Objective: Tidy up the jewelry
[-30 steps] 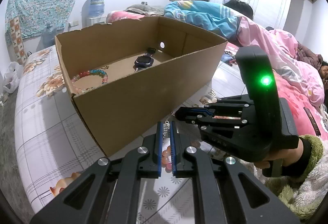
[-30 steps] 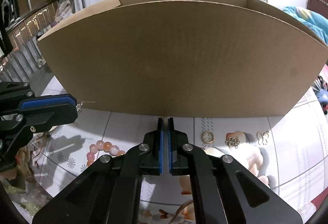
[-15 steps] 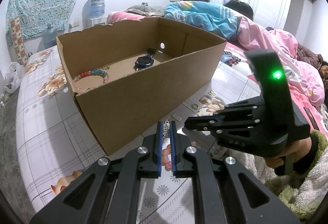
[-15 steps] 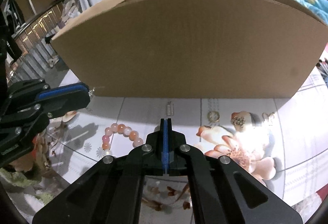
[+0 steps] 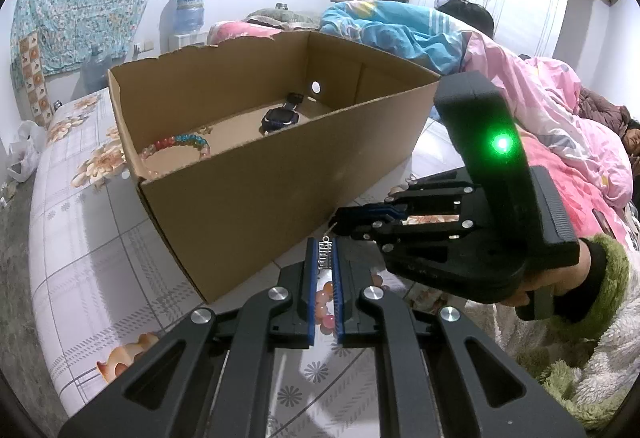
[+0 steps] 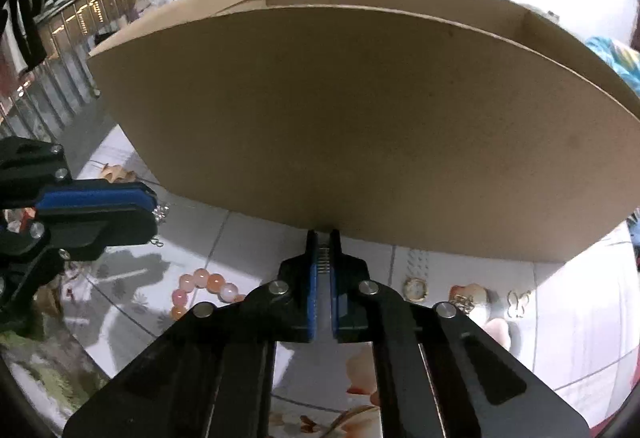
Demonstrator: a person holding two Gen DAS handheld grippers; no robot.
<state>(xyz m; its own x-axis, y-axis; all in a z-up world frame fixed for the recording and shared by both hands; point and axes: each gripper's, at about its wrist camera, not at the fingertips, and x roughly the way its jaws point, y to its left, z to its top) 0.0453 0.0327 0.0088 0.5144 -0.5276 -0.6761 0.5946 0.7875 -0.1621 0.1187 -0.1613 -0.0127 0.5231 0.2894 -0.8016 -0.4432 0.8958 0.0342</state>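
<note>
A brown cardboard box (image 5: 248, 193) stands on the floral sheet and holds a coloured bead bracelet (image 5: 180, 143) and a dark watch (image 5: 279, 117). My left gripper (image 5: 325, 252) is shut on a small silver earring (image 5: 324, 254), just in front of the box's near corner. My right gripper (image 6: 323, 248) is shut on a matching silver earring (image 6: 323, 258) close to the box wall (image 6: 360, 125). It also shows in the left wrist view (image 5: 344, 215), to the right of the left gripper. A pink-orange bead bracelet (image 6: 202, 288) lies on the sheet below.
On the sheet right of the right gripper lie a gold ring (image 6: 415, 288), a small chain piece (image 6: 464, 300) and a butterfly earring (image 6: 518, 302). A person under pink and blue blankets (image 5: 520, 85) lies behind. The bed edge (image 5: 32, 238) is to the left.
My right gripper dropped to the sheet, took hold of the silver earring that lay before the box, and now holds it against the box wall. My left gripper barely moved.
</note>
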